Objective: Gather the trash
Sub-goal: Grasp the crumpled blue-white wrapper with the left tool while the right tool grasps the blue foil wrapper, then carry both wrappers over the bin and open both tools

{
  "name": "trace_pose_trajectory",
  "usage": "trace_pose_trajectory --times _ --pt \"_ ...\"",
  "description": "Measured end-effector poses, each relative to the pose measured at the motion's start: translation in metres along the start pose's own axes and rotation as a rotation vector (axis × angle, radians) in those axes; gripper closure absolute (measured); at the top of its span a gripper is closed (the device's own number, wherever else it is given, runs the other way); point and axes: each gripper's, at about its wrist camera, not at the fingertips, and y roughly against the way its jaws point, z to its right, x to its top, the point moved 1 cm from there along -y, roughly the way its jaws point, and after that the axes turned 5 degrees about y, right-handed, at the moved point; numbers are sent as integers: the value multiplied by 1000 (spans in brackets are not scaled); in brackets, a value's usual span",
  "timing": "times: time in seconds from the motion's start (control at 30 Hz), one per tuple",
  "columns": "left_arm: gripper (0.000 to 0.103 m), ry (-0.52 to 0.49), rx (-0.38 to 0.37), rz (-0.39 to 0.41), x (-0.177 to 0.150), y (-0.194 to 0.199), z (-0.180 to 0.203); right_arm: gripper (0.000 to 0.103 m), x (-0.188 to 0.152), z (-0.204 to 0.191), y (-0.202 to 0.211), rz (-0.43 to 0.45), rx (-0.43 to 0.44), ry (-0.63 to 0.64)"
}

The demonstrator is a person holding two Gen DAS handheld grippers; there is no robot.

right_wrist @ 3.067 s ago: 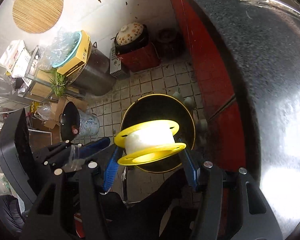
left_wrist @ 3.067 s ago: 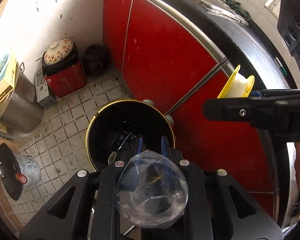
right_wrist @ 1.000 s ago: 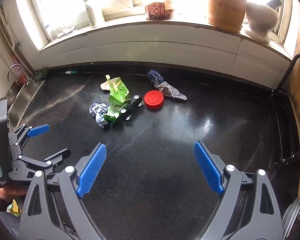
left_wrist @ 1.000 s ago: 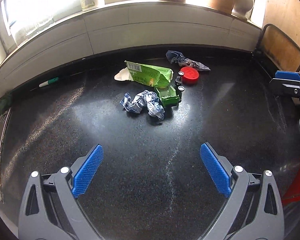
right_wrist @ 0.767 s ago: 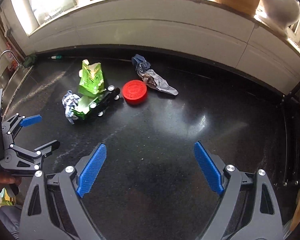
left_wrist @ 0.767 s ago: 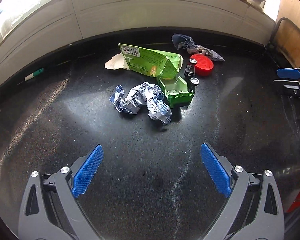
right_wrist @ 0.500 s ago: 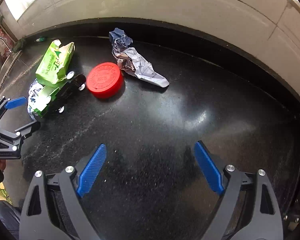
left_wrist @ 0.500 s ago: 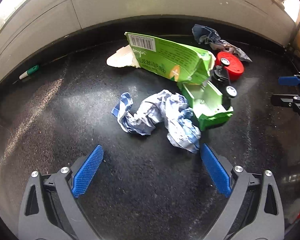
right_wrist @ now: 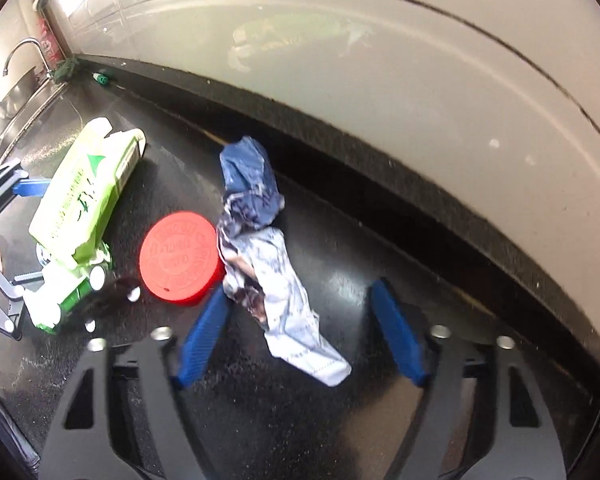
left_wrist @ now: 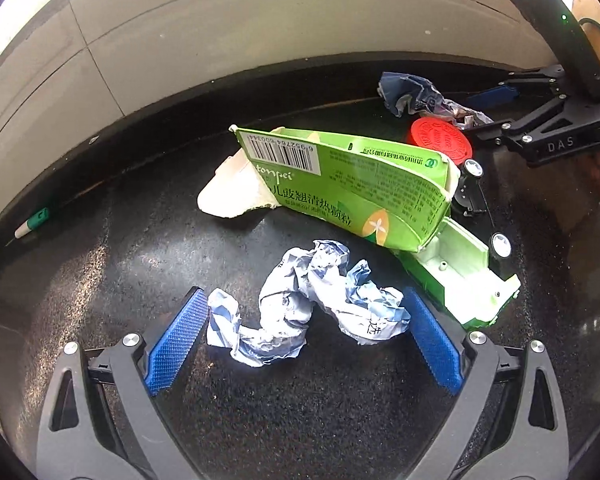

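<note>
On the black speckled tabletop (left_wrist: 100, 280), the left hand-held gripper (left_wrist: 304, 340) stands spread around a crumpled blue-and-white paper wad (left_wrist: 312, 300), its pads not yet pressing. The green torn carton (left_wrist: 348, 184) and green toy truck (left_wrist: 460, 276) lie just beside; closing could snag the truck. Nearer the back edge, the right hand-held gripper (right_wrist: 300, 332), jaws just closing but still apart, straddles a twisted blue-and-white wrapper (right_wrist: 268, 264); its left pad could nudge the touching red round lid (right_wrist: 180, 260).

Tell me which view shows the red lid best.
The right wrist view: the red lid lies whole and near, just left of the right gripper. The left wrist view shows it far off, partly hidden behind the green carton.
</note>
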Motion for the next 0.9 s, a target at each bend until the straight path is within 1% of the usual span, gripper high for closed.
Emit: trace_pose_trajectory --times 0.03,0.07,0.1,0.13,0.17,0.23,0.27,0.37,0.5,0.6,0.67,0.8,0.83,0.9 --pt "19 12 -17 2 0 0 -2 61 1 0 0 3 5 -1" --pt "28 21 -11 8 1 2 -3 63 4 -2 2 4 5 -5" --pt "34 28 -9 11 0 4 -3 65 4 -1 2 -1 10 -16" --pt "47 33 -6 9 0 6 -3 68 4 -1 2 0 25 -31" --pt "56 39 1 4 0 8 -4 69 3 -1 4 5 33 -53" --pt "61 74 -19 -14 -3 13 -7 71 -2 -1 10 10 27 -96" --pt "62 86 -16 -21 -4 15 -8 71 -6 0 13 10 19 -114" --pt "62 98 11 -7 -9 31 -8 72 -17 -6 30 9 -9 -163" --pt "62 135 25 18 -16 62 3 72 -38 -19 69 32 -47 -233" --pt "62 164 30 34 -27 90 12 72 -57 -36 101 52 -59 -278" --pt "62 180 34 34 -37 105 19 72 -70 -49 121 62 -52 -302" --pt "62 193 36 29 -58 129 32 72 -94 -81 155 87 -51 -310" --pt "62 194 38 31 -75 137 37 72 -101 -88 162 90 -50 -309" --pt "62 192 38 34 -87 147 41 72 -114 -99 174 92 -50 -302"
